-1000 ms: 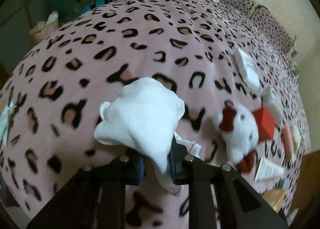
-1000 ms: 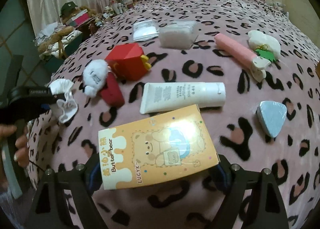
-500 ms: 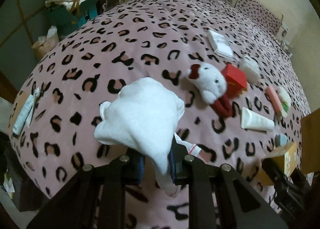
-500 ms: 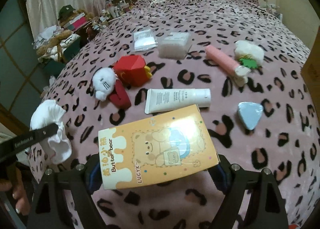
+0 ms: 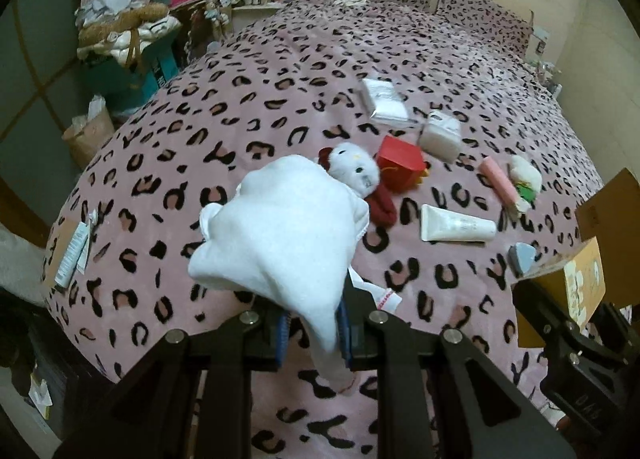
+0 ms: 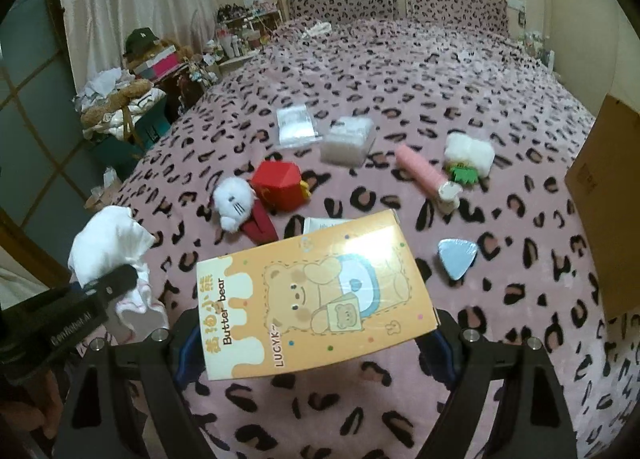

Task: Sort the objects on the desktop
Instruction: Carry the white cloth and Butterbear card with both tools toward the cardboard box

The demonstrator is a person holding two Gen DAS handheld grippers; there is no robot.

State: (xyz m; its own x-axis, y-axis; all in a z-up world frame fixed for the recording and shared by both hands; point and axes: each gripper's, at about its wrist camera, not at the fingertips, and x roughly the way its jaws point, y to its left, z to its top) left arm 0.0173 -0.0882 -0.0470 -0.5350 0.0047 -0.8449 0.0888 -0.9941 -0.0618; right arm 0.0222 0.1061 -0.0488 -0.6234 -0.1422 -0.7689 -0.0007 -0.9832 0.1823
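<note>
Here the left gripper (image 5: 312, 329) has its jaws nearly closed, pinching a white sock (image 5: 280, 227). The sock's narrow end hangs down through the gap toward six o'clock in the left wrist view, while its bunched, wider end billows up toward eleven o'clock, so its long axis runs roughly six to eleven. It hangs clear of the leopard-print blanket (image 5: 192, 163). The gripper is tilted steeply downward over the blanket's near edge.

The right gripper (image 6: 308, 339) has its jaws spread wide, clamped on the two short ends of an orange Butter bear box (image 6: 312, 295). In the right wrist view the box's long axis runs about eight to two o'clock, printed face up, its near corner dipping toward seven. It is held in the air above the blanket, and this gripper also points downward. In that view the left gripper and sock appear at eight o'clock.

On the blanket lie a white plush cat (image 6: 234, 203) touching a red box (image 6: 278, 189), a white tube (image 5: 456, 225) at three o'clock of the sock, a pink stick (image 6: 420, 171), and a blue wedge (image 6: 456, 261). A cardboard box (image 6: 608, 211) stands at the right edge.
</note>
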